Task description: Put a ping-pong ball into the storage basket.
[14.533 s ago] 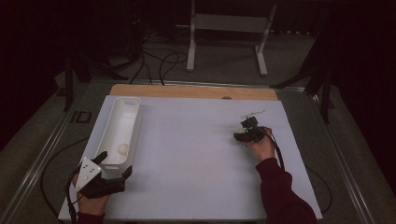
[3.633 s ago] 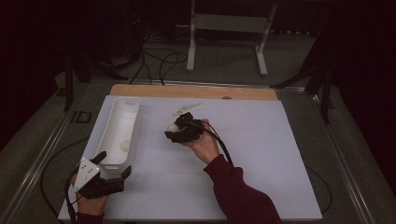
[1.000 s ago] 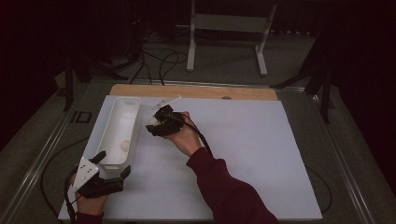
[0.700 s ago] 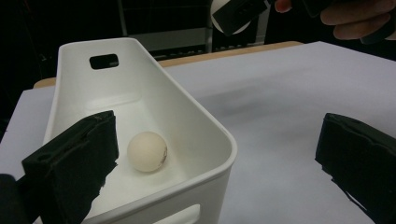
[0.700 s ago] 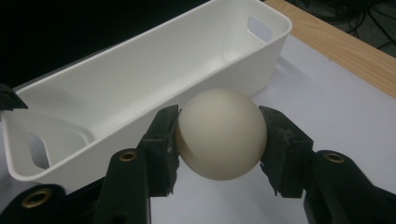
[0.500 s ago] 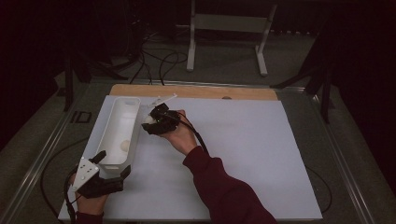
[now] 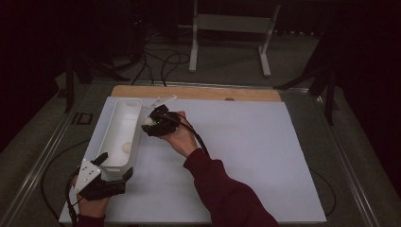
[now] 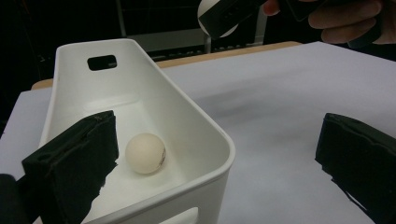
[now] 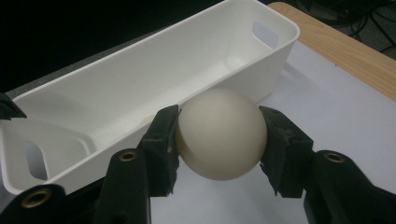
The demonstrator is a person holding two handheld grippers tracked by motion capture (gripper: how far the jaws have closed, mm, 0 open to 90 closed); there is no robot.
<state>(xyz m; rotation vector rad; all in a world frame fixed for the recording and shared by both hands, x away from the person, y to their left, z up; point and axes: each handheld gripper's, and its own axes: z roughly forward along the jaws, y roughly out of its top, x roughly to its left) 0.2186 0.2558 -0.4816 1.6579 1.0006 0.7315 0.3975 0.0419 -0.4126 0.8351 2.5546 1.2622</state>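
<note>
White ball clamped in right gripper beside bin.

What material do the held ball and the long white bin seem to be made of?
Ball: probably thin plastic, matte cream; its smooth even surface shows no gloss.
Bin: likely moulded plastic with a slight sheen; it has rounded rims and cut-out handle slots.

1. A round, cream-white ball is clamped between the two black jaws, just beside the long side of the bin and raised above the white sheet.
2. A long, white, open-topped bin with handle slots is set lengthwise on the sheet.
3. A second ball, cream with a dark mark, is seen lying on the bin's floor near one end.
</note>
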